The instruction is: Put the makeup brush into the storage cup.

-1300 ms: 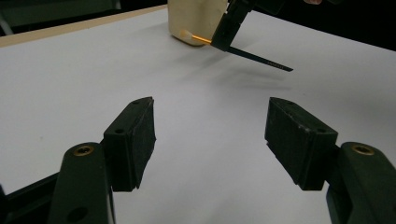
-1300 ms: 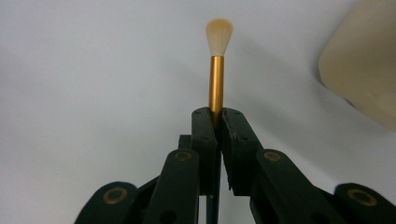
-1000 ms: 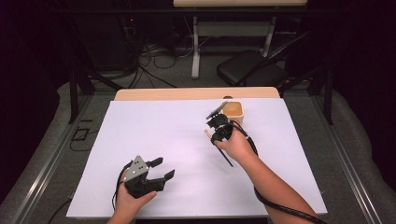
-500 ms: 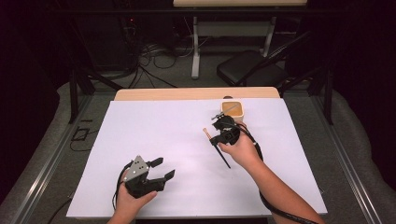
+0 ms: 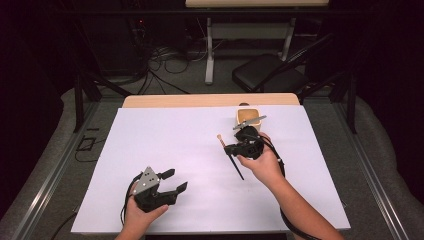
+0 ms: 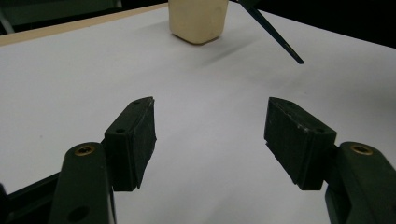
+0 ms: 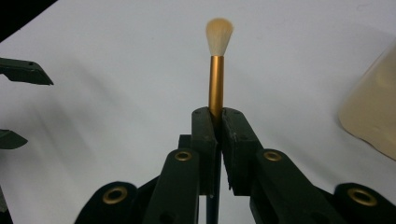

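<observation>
A slim brush (image 5: 235,162) with a pale bristle tip, gold ferrule and dark handle is held above the white sheet (image 5: 190,145), just right of centre. My right gripper (image 5: 230,148) is shut on it near the ferrule. In the right gripper view the brush (image 7: 216,79) stands upright out of the closed jaws of the right gripper (image 7: 215,116). A small beige cup (image 5: 248,116) stands just beyond, at the far side of the sheet. My left gripper (image 5: 176,179) rests near the front left, open and holding nothing. In its own view the left gripper (image 6: 210,135) faces the cup (image 6: 198,21) and the brush handle (image 6: 275,35).
The white sheet covers nearly the whole tabletop; a strip of bare wood (image 5: 200,100) shows at the back edge. Behind the table stand a black chair (image 5: 267,77), cables and a table leg on the floor. Cables trail from both grippers toward the front edge.
My right gripper has drawn back from the cup toward the near side and slightly left, carrying the brush. The left gripper has stayed in place, still open.
</observation>
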Tool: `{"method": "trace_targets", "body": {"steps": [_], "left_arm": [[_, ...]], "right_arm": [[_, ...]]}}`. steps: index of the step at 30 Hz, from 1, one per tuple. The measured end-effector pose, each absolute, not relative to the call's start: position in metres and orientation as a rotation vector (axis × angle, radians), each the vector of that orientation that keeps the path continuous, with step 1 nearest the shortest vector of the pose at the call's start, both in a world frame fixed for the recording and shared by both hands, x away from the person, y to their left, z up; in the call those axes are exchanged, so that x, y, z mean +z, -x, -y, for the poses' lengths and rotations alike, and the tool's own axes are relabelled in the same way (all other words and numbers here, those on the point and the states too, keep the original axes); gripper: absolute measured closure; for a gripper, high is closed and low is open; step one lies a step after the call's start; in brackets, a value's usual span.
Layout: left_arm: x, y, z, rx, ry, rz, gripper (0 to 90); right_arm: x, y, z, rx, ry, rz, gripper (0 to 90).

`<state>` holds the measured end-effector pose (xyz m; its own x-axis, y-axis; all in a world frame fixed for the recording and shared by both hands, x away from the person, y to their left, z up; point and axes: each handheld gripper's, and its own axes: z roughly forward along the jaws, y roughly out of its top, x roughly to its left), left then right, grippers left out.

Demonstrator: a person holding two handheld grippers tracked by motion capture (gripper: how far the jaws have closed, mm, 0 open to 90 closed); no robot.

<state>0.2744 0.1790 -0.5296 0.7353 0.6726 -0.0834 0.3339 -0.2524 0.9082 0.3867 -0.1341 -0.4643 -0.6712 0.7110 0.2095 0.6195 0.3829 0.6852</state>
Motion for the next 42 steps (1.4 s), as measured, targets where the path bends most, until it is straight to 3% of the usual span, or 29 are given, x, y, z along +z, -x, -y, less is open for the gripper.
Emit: {"method": "trace_targets", "body": {"steps": [42], "left_arm": [[-0.529,-0.277,-0.178,0.386,-1.843,-0.796,36.4]], "right_arm": [[-0.469,-0.346,0.156,1.517,-1.074,-2.266,83.5]]}}
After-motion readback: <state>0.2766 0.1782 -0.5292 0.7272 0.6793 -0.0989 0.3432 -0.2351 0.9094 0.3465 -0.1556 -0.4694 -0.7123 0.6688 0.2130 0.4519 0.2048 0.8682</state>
